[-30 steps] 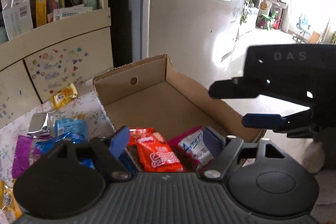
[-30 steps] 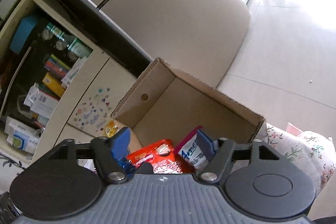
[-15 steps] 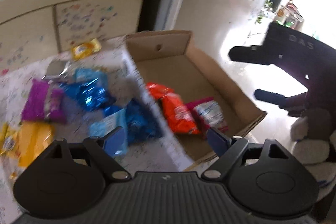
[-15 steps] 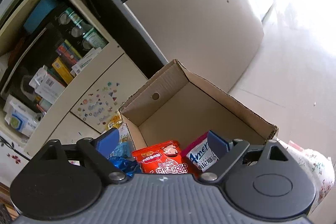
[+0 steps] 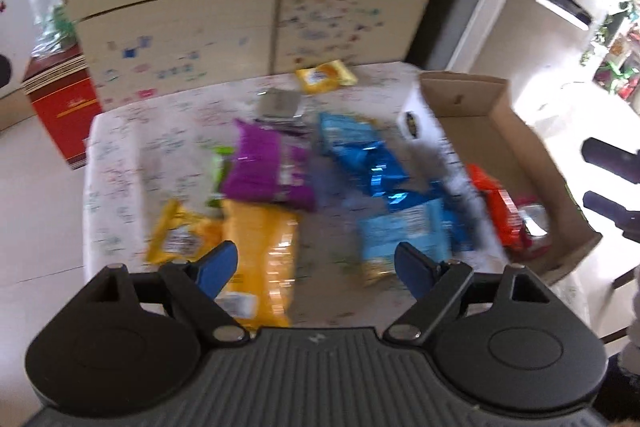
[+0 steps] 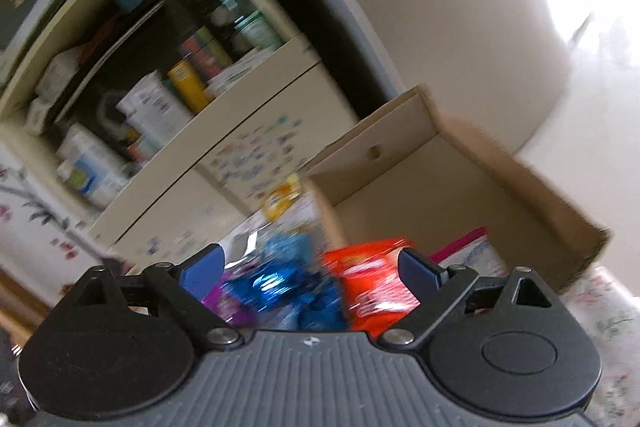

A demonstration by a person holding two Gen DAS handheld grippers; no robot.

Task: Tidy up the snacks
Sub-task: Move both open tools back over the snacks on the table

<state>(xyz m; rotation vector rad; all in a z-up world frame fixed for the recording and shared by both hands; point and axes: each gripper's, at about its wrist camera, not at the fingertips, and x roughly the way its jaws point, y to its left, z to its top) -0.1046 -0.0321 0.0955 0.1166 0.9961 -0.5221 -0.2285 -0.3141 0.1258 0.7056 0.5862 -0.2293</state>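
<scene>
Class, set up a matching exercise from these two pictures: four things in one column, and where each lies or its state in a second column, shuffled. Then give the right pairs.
Things:
1. red packet
2. purple packet
3. small yellow packet
4. left gripper

Places or states:
A. on the cloth, at the far edge by the cupboard
B. inside the cardboard box
C. jaws open, nothing between them
D. on the cloth, mid-table, beside the blue packets

Pairs: 1-B, 2-D, 3-A, 4-C

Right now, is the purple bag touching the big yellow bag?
Touching. The left wrist view shows the purple bag's near edge overlapping the big yellow bag's far end, no tablecloth between them.
</scene>
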